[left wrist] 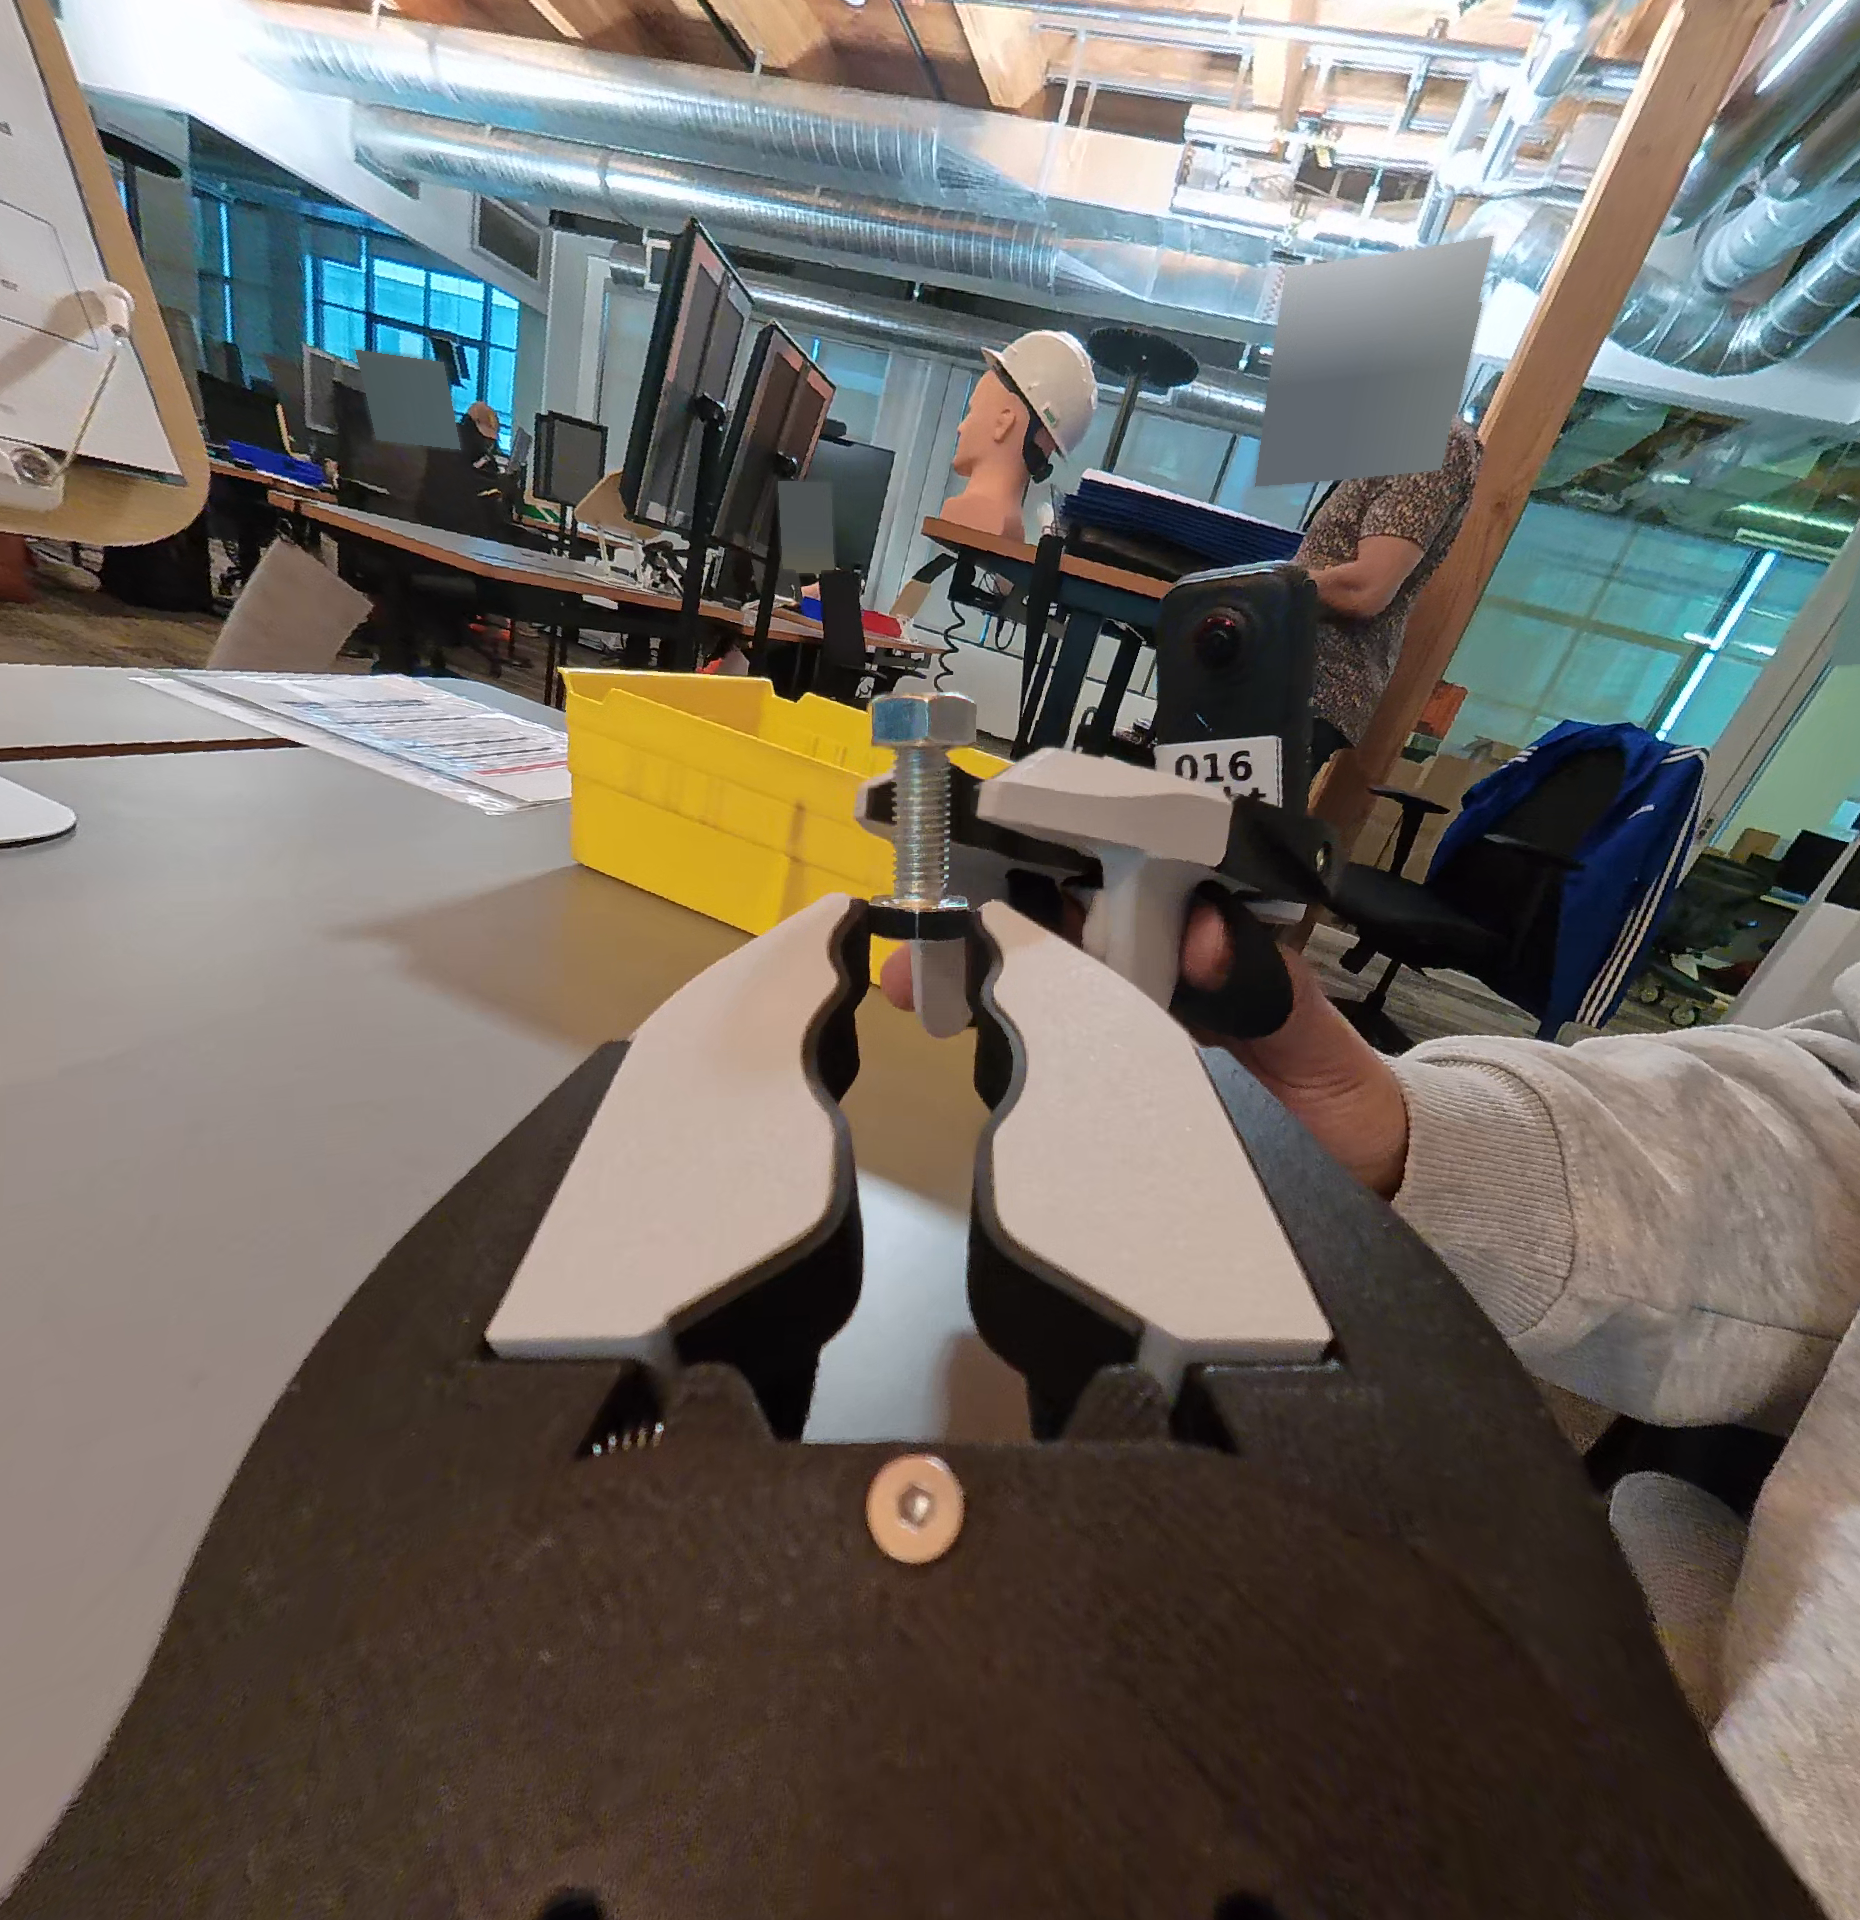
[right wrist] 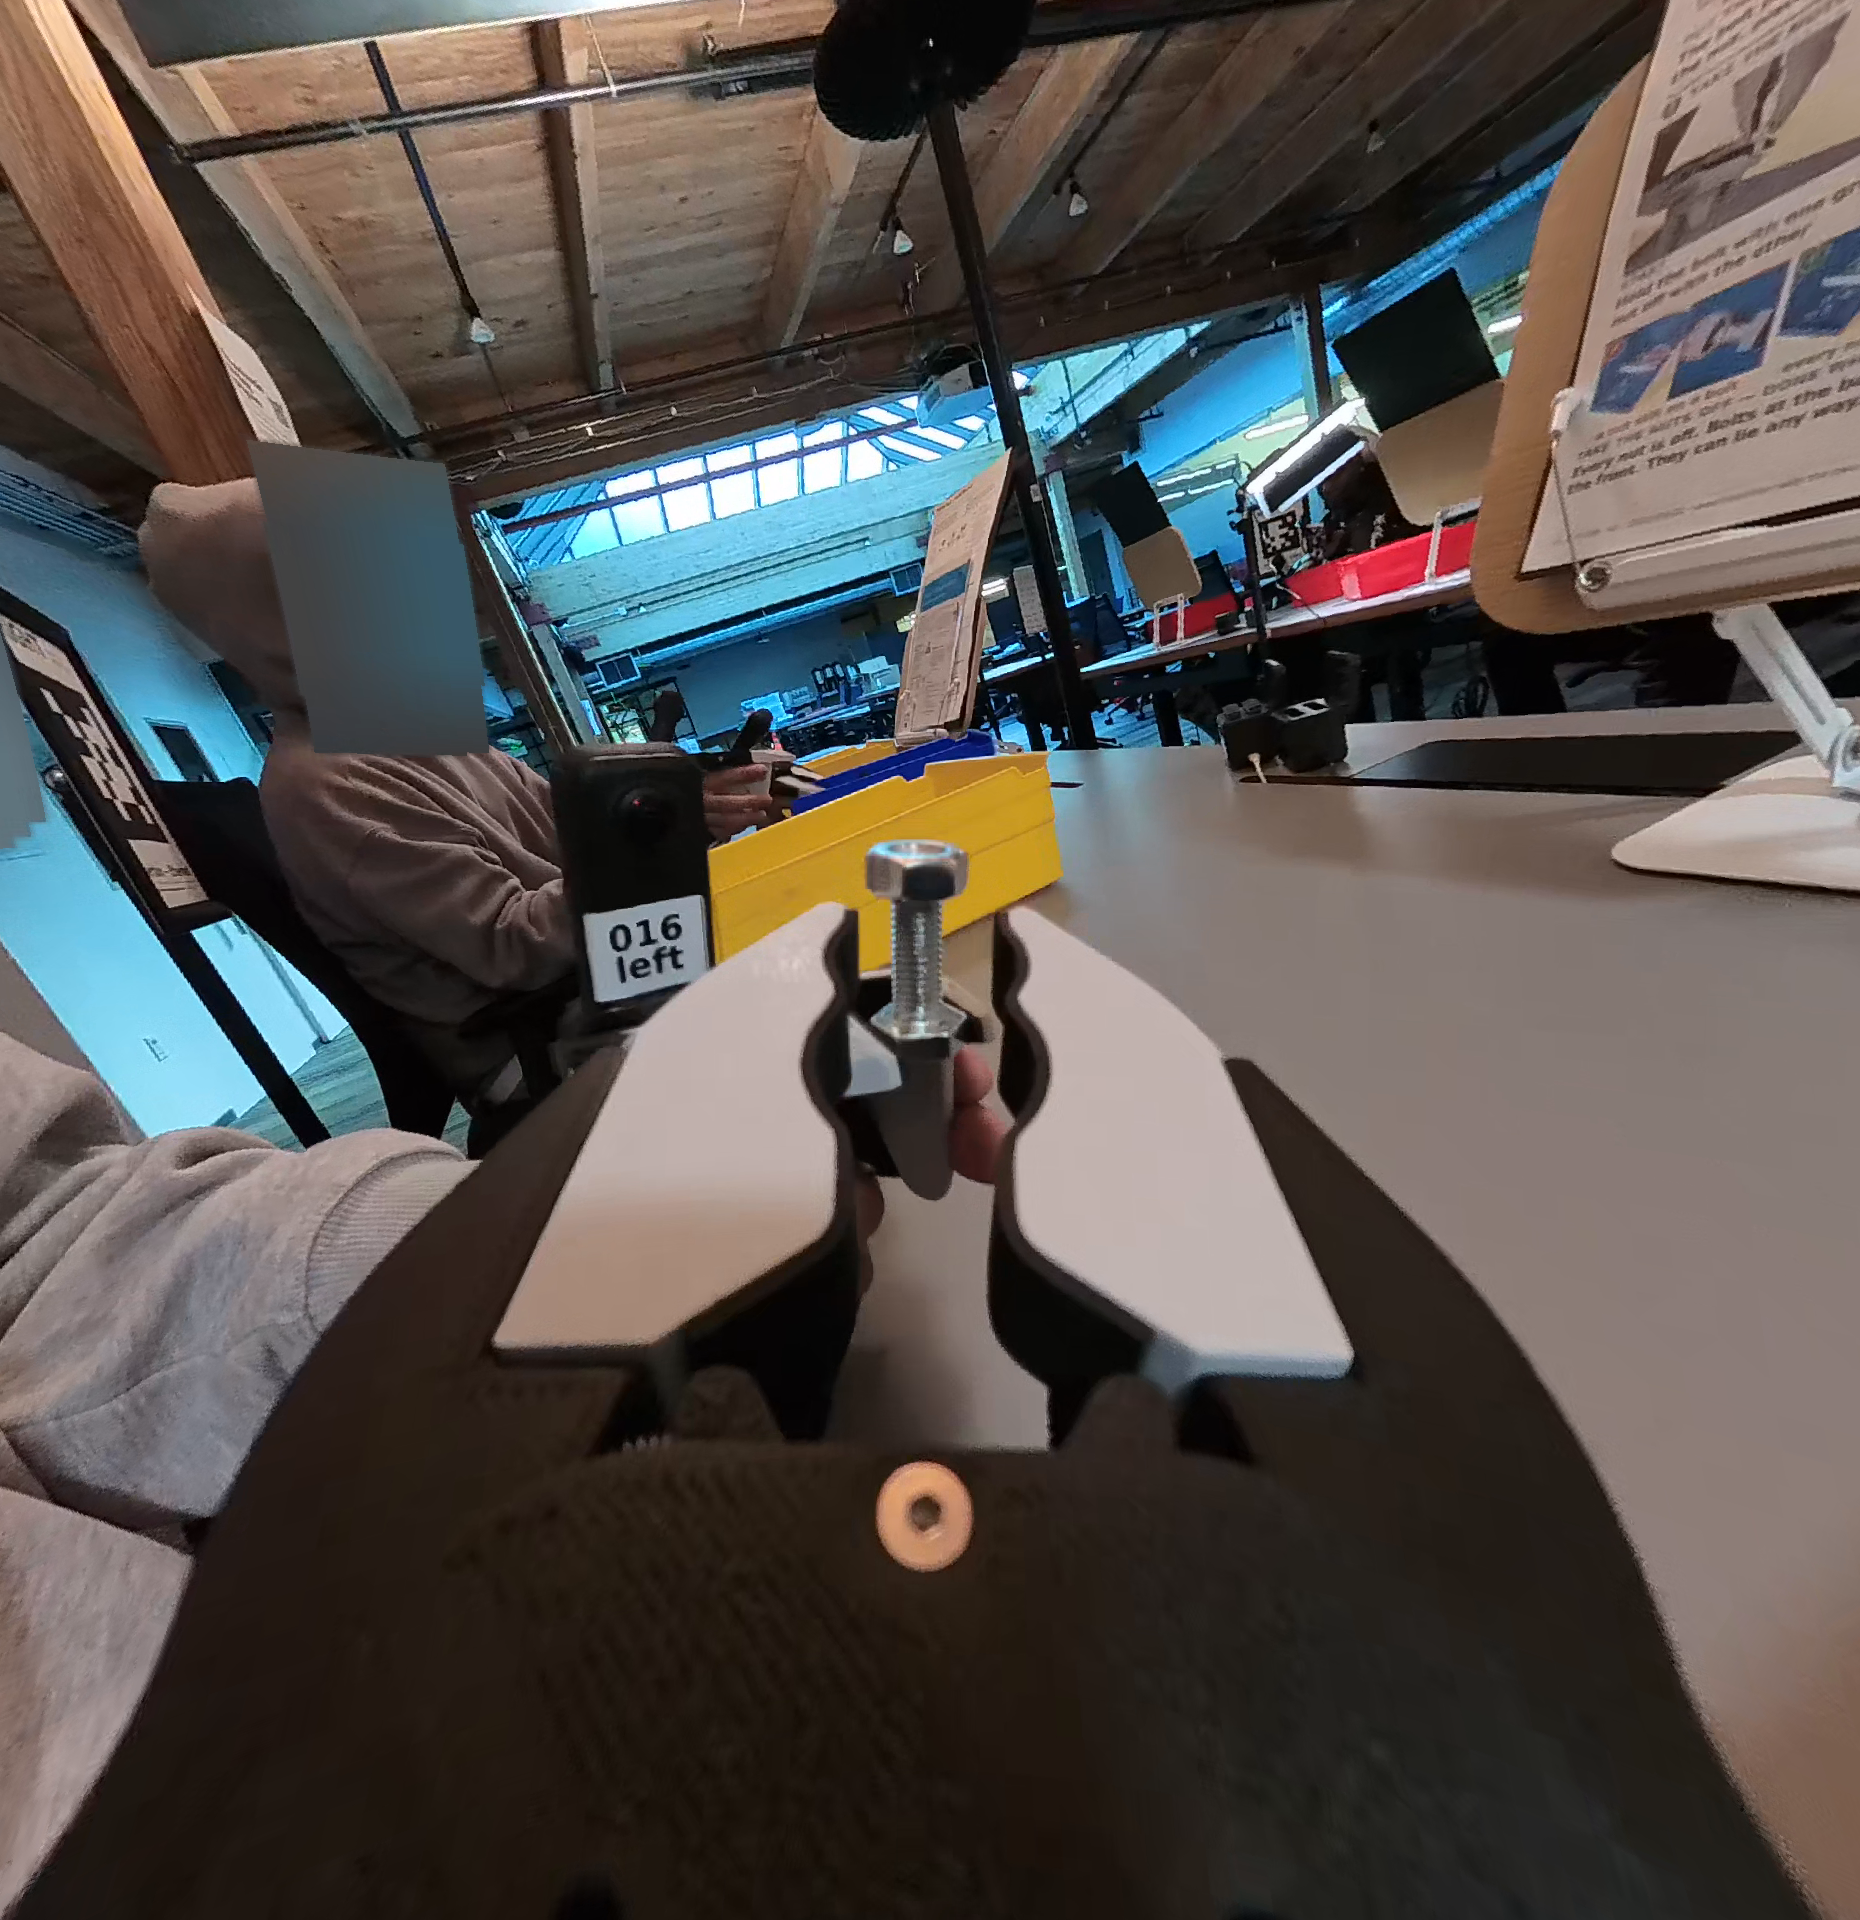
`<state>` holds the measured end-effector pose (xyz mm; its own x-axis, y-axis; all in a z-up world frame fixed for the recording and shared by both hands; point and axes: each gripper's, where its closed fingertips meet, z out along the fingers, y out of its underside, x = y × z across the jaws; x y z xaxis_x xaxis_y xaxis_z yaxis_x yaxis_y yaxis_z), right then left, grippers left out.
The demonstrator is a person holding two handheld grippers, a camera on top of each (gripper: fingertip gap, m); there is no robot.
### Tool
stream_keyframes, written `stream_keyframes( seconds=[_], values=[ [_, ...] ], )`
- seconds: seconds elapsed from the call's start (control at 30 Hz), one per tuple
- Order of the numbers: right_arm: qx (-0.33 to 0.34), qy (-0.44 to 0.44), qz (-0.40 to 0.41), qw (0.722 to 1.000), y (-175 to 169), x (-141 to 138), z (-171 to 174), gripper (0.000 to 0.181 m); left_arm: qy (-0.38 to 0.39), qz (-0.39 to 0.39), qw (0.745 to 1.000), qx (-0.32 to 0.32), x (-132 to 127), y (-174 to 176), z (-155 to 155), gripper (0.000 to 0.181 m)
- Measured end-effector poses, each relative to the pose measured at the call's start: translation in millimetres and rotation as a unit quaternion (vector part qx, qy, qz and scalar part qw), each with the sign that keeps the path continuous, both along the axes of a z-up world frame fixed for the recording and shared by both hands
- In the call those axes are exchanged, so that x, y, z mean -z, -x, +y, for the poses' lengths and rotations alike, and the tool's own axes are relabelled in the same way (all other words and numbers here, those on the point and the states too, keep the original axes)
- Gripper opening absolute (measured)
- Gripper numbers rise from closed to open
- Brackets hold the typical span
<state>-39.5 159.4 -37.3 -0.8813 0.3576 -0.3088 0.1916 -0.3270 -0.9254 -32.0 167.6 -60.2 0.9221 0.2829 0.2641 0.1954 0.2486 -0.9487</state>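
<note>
In the left wrist view, the left gripper (left wrist: 915, 935) was clamped on the bottom end of a silver bolt (left wrist: 921, 821). The bolt stood upright, its long axis vertical, above the grey table (left wrist: 282, 987). A hex piece (left wrist: 921, 719) capped its top end and the threaded shaft ran down to the left gripper's black pads. The right gripper (left wrist: 921, 805) reached in from the right at mid-shaft, one finger on each side of the thread, held by a hand (left wrist: 1310, 1060) in a grey sleeve. Behind the bolt a yellow bin (left wrist: 677, 790) sat on the table. Its inside was hidden by its near wall, so its contents could not be told.

In the right wrist view, the right gripper (right wrist: 924, 935) had its fingers apart, straddling the bolt (right wrist: 918, 956) with a gap showing on each side of the shaft. The bolt was again upright. The hex piece on top (right wrist: 915, 868) showed a hollow rim like a nut, and the hex end below sat in the left gripper (right wrist: 910, 1049), seen end-on. The yellow bin (right wrist: 884, 831) lay just behind, with a blue bin (right wrist: 905, 753) beyond it; nothing inside either could be made out. A white document stand (right wrist: 1778, 821) stood on the table (right wrist: 1425, 987) to the right.
</note>
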Motion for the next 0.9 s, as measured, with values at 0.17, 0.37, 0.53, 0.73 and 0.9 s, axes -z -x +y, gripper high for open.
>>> stream_keyframes(
  seconds=[0.17,0.37,0.53,0.73,0.9],
  values=[
    [0.001,-0.021,0.007,1.0,-1,3,-2,0.016,-0.001,-0.002,1.0,0.003,0,0,0,0.017],
    [0.003,-0.041,0.02,0.999,-3,5,-5,0.009,0.005,0.0,1.0,0.005,1,-2,2,0.018],
    [0.011,-0.058,0.029,0.998,-2,7,-5,0.009,0.012,-0.003,1.0,0.004,3,-1,2,0.017],
    [0.022,-0.091,0.049,0.994,-3,11,-8,0.009,0.011,-0.004,1.0,-0.002,3,1,1,0.018],
    [0.02,-0.094,0.048,0.994,-3,12,-9,0.01,0.015,-0.002,1.0,-0.001,3,1,1,0.018]
  ],
)
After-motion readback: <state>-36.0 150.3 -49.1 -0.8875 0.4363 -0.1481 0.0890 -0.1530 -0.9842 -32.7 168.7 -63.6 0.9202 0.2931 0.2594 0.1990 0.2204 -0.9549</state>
